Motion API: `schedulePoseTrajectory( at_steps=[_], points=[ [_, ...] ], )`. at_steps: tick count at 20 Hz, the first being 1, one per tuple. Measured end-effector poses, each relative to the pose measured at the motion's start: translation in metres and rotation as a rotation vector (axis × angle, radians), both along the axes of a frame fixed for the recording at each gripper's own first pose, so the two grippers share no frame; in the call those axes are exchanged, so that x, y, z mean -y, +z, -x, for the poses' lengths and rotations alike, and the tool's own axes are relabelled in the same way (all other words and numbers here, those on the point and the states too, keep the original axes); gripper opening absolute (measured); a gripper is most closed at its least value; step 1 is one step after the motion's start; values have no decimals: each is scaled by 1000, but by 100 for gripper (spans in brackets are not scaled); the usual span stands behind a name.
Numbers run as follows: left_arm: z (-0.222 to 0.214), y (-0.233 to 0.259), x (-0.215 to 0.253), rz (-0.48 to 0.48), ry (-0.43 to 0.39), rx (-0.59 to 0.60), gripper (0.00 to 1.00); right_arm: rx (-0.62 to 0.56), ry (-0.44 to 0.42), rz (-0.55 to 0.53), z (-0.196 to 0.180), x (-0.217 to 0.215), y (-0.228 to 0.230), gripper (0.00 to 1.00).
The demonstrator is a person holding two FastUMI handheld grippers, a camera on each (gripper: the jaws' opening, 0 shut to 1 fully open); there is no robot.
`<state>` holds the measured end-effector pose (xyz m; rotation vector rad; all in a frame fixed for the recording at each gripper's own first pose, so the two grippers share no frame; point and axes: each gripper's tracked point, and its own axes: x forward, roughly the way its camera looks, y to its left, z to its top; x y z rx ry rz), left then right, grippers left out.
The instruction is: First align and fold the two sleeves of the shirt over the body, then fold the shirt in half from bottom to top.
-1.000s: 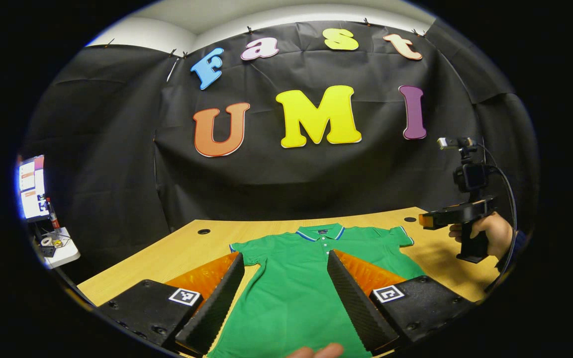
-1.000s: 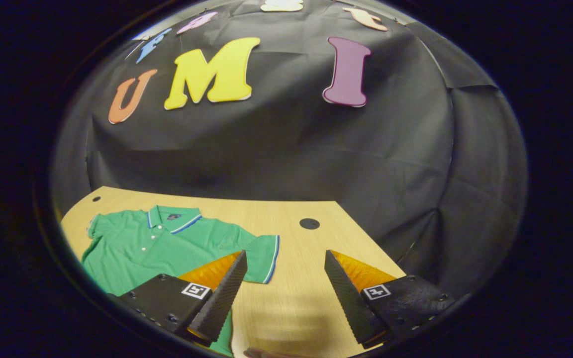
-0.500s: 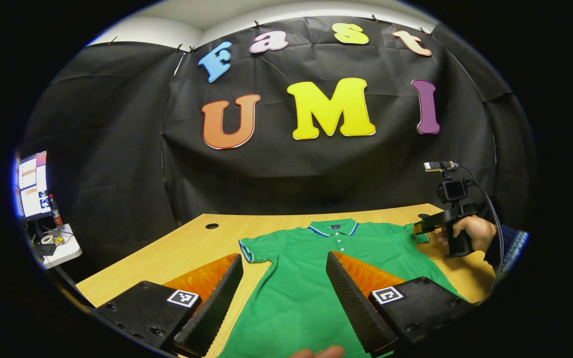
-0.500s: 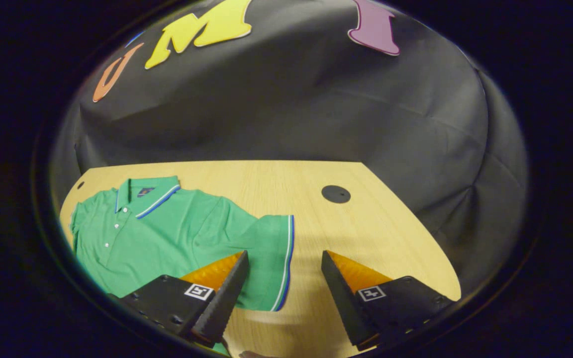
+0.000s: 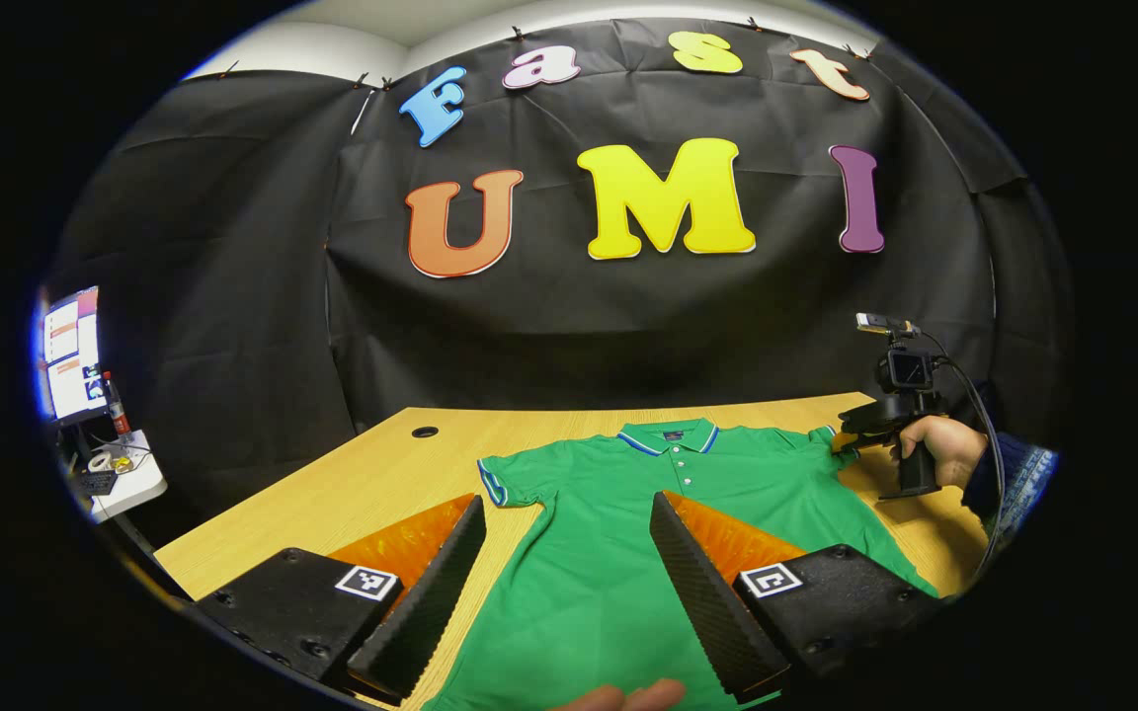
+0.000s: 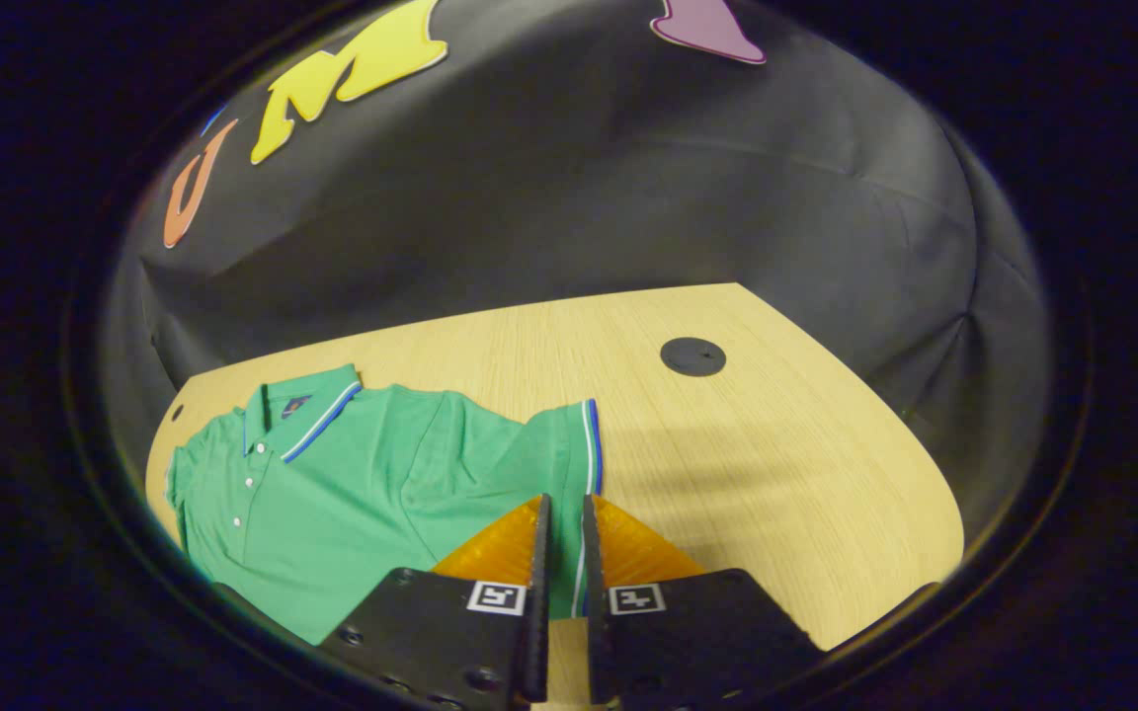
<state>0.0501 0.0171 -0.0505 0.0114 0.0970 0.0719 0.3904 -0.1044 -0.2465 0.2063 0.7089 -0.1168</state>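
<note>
Left gripper view, left to right: a monitor (image 5: 72,351) sits at the far left edge, off the table (image 5: 352,484). The left gripper (image 5: 569,583) fills the bottom centre, fingers spread wide and holding nothing, hovering over the lower body of the green polo shirt (image 5: 618,513). The shirt lies flat and face up in the lower middle of the frame, collar (image 5: 666,436) toward the booth wall, so both sleeves are reachable from the near side. Its left sleeve (image 5: 510,482) lies flat just left of centre, untouched. At the far right, a hand (image 5: 944,449) holds the right gripper (image 5: 851,434) at the shirt's other sleeve.

Right gripper view: shirt occupies the lower left, collar at left. At bottom centre the right gripper (image 6: 564,553) has its fingers pressed nearly together with the striped cuff of the right sleeve (image 6: 569,454) between them. Looks like a pinch on the cuff edge, likely chosen so the sleeve can be lifted and laid over the body. A round grommet (image 6: 692,355) sits in the table at upper right, well apart.

Judgement: sleeve-fold step just starting; nothing folded yet. Left gripper probably needs to drop to its sleeve next.
</note>
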Motion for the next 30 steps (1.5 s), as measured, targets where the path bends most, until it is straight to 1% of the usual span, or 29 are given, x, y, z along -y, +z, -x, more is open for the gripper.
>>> schedulePoseTrajectory(
  at_steps=[1, 2, 3, 5, 9, 12, 15, 16, 17, 18, 20, 21, 22, 25, 26, 28, 30],
  points=[
    [0, 1, -1, -2, 1, 2, 100, 3, 3, 13, -1, 1, 0, 6],
    [0, 2, -3, -5, 4, 3, 100, -2, 4, 42, -1, 2, 2, 5],
    [1, 3, -5, -7, 10, 5, 100, -2, 15, 75, 2, 1, 6, 0],
    [1, 4, -8, -13, 17, 8, 100, 36, 38, 135, -1, -4, 25, 0],
    [3, 6, -10, -11, 23, 9, 100, 115, 76, 211, -2, -27, 66, 0],
    [5, 8, -7, -8, 13, 14, 100, 165, 143, 253, -2, -64, 90, 0],
    [5, 11, -7, -12, 10, 20, 100, 190, 207, 252, -1, -110, 97, 0],
    [5, 10, -8, -14, 13, 20, 100, 199, 221, 234, 0, -125, 100, 0],
    [4, 10, -10, -15, 17, 20, 100, 211, 242, 198, 3, -141, 103, 12],
    [4, 10, -12, -14, 23, 18, 100, 232, 258, 161, 5, -156, 110, 33],
    [3, 10, -12, -9, 24, 18, 100, 269, 261, 138, 10, -163, 126, 75],
    [2, 8, -13, -11, 22, 17, 100, 285, 256, 143, 14, -166, 131, 96],
    [1, 8, -14, -13, 25, 15, 100, 301, 253, 145, 21, -166, 141, 99],
    [-4, 4, -17, -11, 20, 1, 100, 360, 259, 148, 49, -162, 172, 95],
    [-2, 2, -18, -9, 26, -19, 100, 387, 262, 149, 62, -159, 186, 96],
    [-5, 11, -25, -20, 31, 2, 100, 445, 261, 183, 89, -145, 208, 95],
    [-13, 15, -31, -5, 40, -20, 100, 500, 253, 212, 119, -131, 226, 95]
  ],
)
